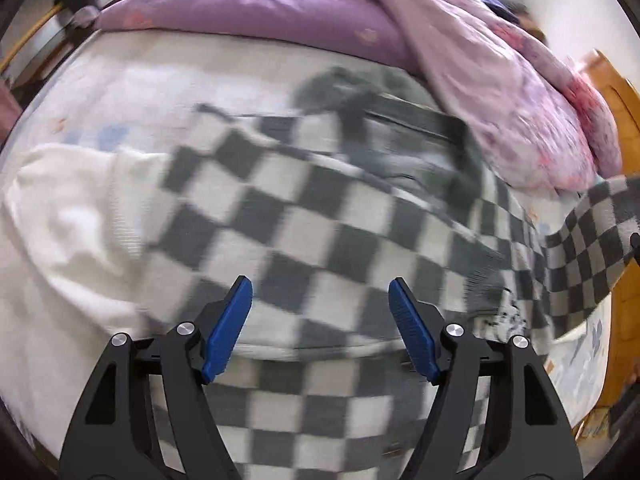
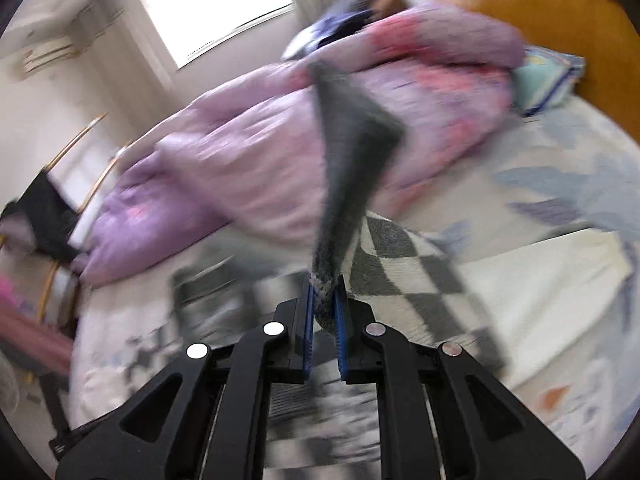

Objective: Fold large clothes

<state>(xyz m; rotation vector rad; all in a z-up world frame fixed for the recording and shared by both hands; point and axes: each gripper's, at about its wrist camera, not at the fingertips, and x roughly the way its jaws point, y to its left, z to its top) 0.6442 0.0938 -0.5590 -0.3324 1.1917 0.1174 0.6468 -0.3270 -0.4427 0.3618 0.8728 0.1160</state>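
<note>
A large grey-and-white checkered sweater (image 1: 304, 224) lies spread on the bed, its right sleeve lifted off toward the right edge. My left gripper (image 1: 320, 292) is open and empty, hovering over the sweater's lower part. My right gripper (image 2: 324, 300) is shut on a fold of the checkered sweater (image 2: 348, 184), which rises as a grey strip in front of the fingers; more of the sweater lies on the bed below it. Both views are blurred by motion.
A purple and pink quilt (image 1: 480, 60) is bunched along the far side of the bed (image 1: 132, 76); it also shows in the right wrist view (image 2: 240, 176). A white cloth (image 1: 68, 216) lies left of the sweater. A wooden headboard (image 2: 552, 12) and a window (image 2: 220, 4) stand behind.
</note>
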